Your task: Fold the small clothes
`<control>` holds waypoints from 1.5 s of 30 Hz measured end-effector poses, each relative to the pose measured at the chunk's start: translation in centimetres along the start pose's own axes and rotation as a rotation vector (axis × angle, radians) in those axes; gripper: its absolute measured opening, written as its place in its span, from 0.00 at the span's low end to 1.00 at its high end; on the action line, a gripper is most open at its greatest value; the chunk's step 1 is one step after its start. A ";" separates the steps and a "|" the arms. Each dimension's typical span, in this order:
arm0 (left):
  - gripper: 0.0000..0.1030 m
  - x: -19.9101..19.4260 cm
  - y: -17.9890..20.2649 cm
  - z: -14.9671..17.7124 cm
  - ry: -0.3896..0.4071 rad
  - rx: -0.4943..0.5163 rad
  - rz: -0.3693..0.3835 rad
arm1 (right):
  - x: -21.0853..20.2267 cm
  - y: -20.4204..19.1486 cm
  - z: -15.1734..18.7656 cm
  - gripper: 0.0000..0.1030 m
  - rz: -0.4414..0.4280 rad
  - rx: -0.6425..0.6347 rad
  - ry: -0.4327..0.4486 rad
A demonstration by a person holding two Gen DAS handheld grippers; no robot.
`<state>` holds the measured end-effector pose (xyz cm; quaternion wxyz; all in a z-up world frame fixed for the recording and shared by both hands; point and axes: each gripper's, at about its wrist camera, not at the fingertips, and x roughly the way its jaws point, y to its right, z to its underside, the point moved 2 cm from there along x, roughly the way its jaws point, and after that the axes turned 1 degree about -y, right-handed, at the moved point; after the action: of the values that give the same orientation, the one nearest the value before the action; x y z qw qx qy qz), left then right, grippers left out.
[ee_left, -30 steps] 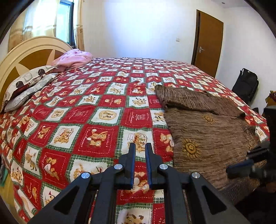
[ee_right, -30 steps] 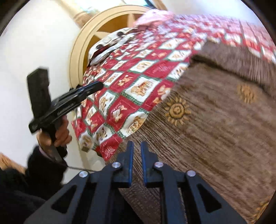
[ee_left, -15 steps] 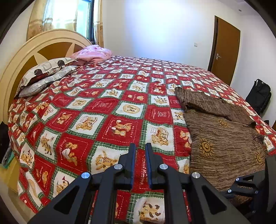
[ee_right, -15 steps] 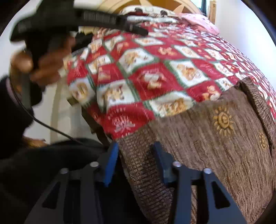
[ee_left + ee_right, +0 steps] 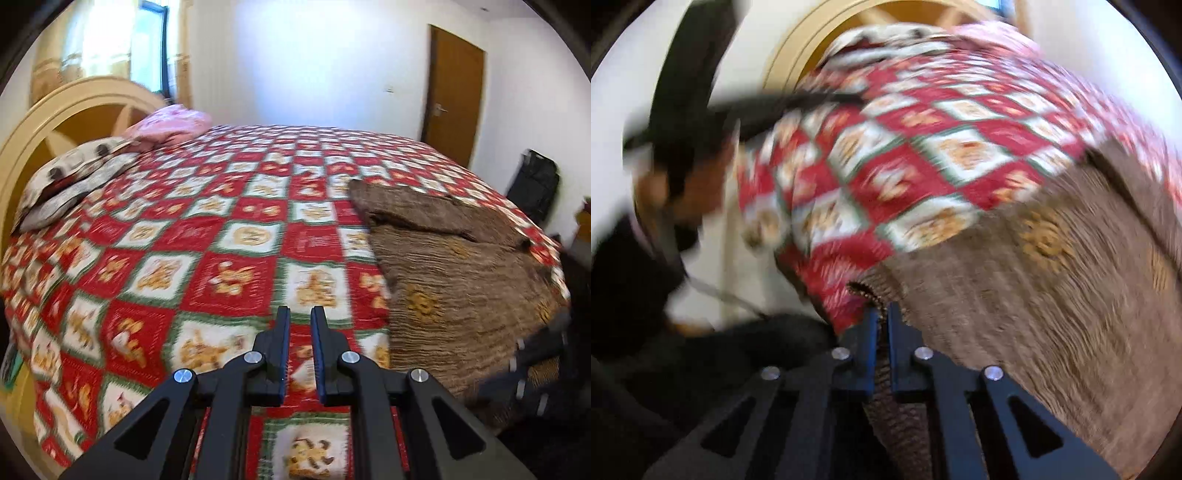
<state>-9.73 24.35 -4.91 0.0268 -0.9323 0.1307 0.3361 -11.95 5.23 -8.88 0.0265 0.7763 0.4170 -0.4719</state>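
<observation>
R gripper (image 5: 882, 321) clamped on brown garment (image 5: 1052, 295) edge; L gripper (image 5: 300, 332) nearly together, empty, over quilt (image 5: 221, 236).

brown knit garment (image 5: 454, 273) with orange sun motifs, spread flat on bed, near corner lifted, far part folded over

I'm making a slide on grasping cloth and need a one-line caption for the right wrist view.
Right gripper clamps the near edge of the brown garment lying on the patterned bedspread.
</observation>
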 end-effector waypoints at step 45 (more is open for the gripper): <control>0.11 4.7 13.6 1.2 -0.081 1.045 0.566 | -3.2 6.1 -1.2 0.08 -0.038 0.047 -0.007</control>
<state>-10.59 10.32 -8.33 0.3963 -0.7110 0.5210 0.2569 -7.68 -0.24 -7.94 0.0007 0.7669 0.4204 -0.4849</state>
